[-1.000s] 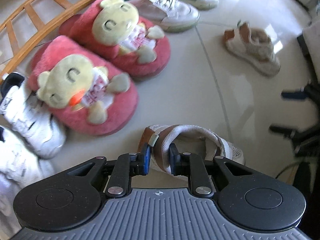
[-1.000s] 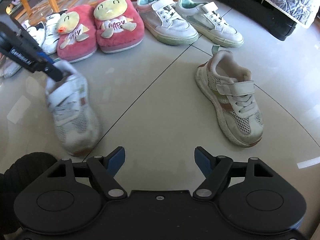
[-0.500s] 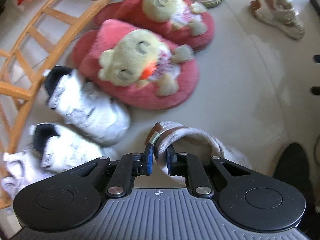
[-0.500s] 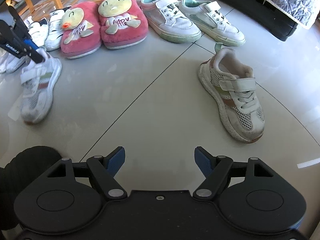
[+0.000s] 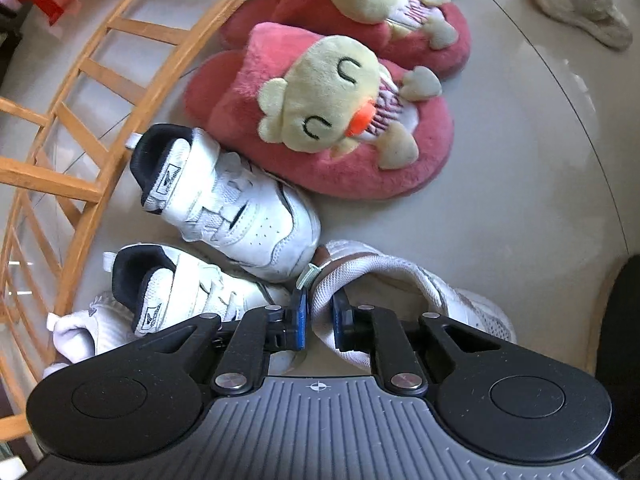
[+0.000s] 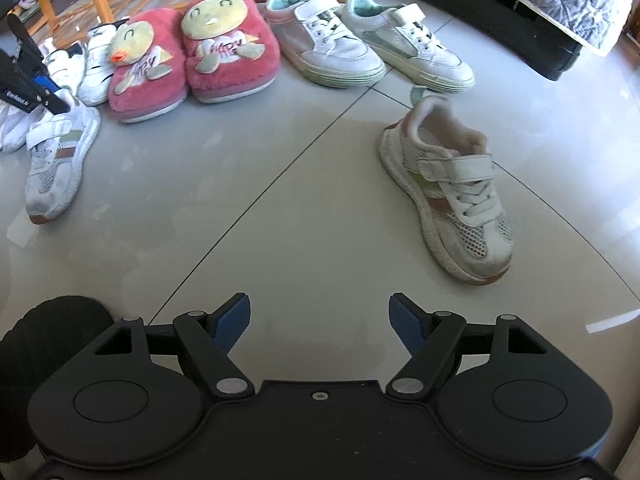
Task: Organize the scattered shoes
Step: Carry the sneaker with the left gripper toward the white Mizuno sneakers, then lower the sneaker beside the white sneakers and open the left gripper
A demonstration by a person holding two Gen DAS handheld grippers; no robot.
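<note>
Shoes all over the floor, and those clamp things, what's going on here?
A person is tidying shoes with a handheld gripper in each hand. The left gripper is shut on the heel collar of a white mesh sneaker, beside the white sneakers and pink plush slippers lined up along a wooden rack. The right gripper is open and empty above the floor. The matching mesh sneaker lies apart from the row.

We see bright daylight in both views. The glossy floor (image 6: pixel 320 200) carries pale glare patches and soft reflections. Shadows are soft and short. Both pictures are sharp in the middle, but the fisheye bends straight lines strongly near the edges, where corners darken.
</note>
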